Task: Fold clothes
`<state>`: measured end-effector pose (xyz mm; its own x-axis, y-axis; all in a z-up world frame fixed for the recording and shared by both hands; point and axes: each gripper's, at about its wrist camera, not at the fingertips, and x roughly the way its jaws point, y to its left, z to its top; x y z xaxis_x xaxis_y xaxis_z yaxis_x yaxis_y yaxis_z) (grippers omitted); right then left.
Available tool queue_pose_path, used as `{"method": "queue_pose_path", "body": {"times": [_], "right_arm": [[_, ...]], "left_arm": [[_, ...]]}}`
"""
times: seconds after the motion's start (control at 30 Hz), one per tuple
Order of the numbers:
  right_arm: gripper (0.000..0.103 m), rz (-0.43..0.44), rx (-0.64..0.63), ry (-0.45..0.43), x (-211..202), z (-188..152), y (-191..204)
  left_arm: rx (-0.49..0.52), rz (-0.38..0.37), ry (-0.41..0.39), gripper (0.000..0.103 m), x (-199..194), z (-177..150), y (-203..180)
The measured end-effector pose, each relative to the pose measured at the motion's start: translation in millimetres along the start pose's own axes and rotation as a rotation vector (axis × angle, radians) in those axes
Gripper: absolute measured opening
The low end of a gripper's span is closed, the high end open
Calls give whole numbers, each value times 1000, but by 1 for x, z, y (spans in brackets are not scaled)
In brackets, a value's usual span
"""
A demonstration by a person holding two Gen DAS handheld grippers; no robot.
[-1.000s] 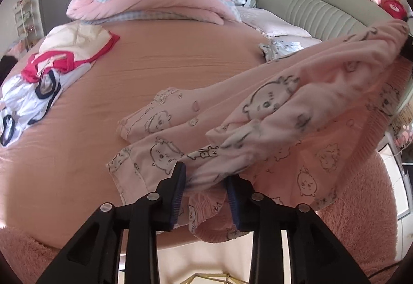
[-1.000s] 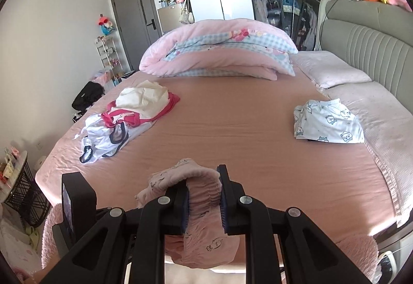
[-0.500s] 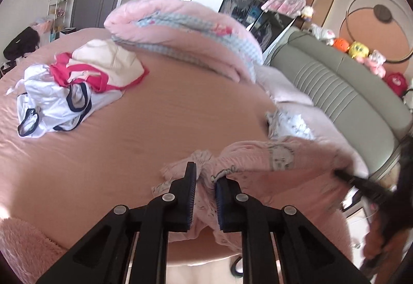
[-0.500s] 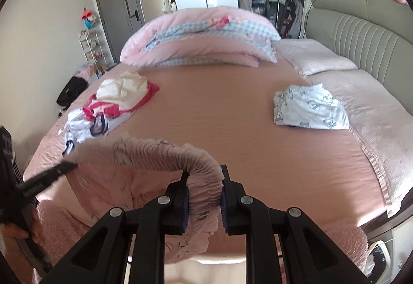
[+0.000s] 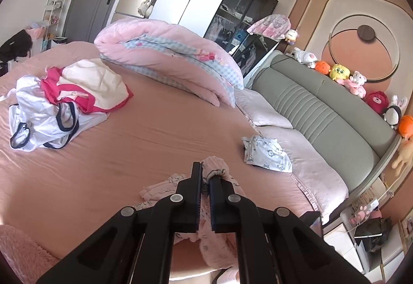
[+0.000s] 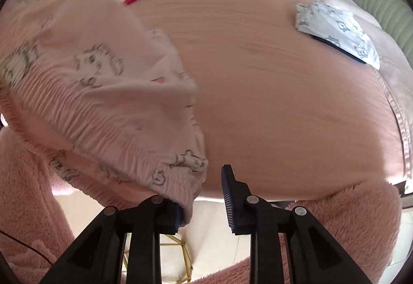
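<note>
The pink pyjama garment with cartoon prints [image 5: 214,168] is bunched at the near edge of the pink bed [image 5: 155,144]. My left gripper [image 5: 205,180] is shut on its gathered elastic waistband, and the rest hangs below the fingers. In the right wrist view the same garment [image 6: 103,93] spreads wide at the left and its waistband drapes over the left finger, hiding it. My right gripper [image 6: 204,196] points steeply down at the bed edge with its jaws opening. The right fingertip [image 6: 228,191] stands bare, with a gap between it and the cloth.
A folded pale blue printed garment [image 5: 267,155] lies near the pillows, also in the right wrist view [image 6: 338,28]. A heap of white, red and cream clothes [image 5: 64,98] sits at the left. A rolled pink duvet [image 5: 175,62] and grey headboard [image 5: 322,108] lie behind.
The left gripper closed tight on the waistband and rose. The right gripper dropped and tipped down toward the bed edge, and its jaws parted off the waistband they had pinched.
</note>
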<state>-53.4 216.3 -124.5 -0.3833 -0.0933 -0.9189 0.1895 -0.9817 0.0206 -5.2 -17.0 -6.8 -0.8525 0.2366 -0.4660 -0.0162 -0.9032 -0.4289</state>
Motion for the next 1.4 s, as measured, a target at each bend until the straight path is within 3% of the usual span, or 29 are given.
{"method": "queue_pose_path", "body": {"times": [0.07,0.13,0.27,0.4,0.5,0.6,0.7,0.77,0.87,0.97,1.0,1.13,1.2,1.3,1.4], "right_arm": [[13,-51,-9,-88,-21,8,-7],[10,-89,-22,-222,-63,38,-13],[10,-109,-41,-496,-165,110,-25],[10,-84,-53,-735,-269,155,-25],[10,-26,-46,-837,-317,159,-24],[10,16,-40,-875,-339,149,-26],[10,22,-34,-786,-309,134,-21],[10,65,16,-603,-240,111,-28],[10,129,92,-322,-135,76,-39],[10,156,188,-68,-44,31,-46],[10,131,182,-29,-27,18,-42],[12,74,112,63,0,-5,-33],[14,74,102,100,5,-8,-33],[20,77,108,150,14,-14,-34],[20,118,116,168,20,-17,-34]], "left_arm": [[0,4,-5,4,-2,7,2],[24,-11,-24,4,-4,26,-2],[177,-46,-174,4,-29,98,-37],[284,-42,-311,4,-65,156,-71],[322,-39,-374,4,-87,174,-81],[338,5,-359,4,-86,164,-76],[284,42,-249,4,-59,132,-51],[195,57,-125,4,-25,98,-24],[-1,93,156,4,42,25,34],[-34,158,367,4,89,-39,61],[-35,180,427,4,102,-58,68],[8,239,534,4,119,-90,73],[69,280,531,4,117,-91,68],[238,298,536,5,118,-94,51],[437,266,577,5,119,-96,38]]}}
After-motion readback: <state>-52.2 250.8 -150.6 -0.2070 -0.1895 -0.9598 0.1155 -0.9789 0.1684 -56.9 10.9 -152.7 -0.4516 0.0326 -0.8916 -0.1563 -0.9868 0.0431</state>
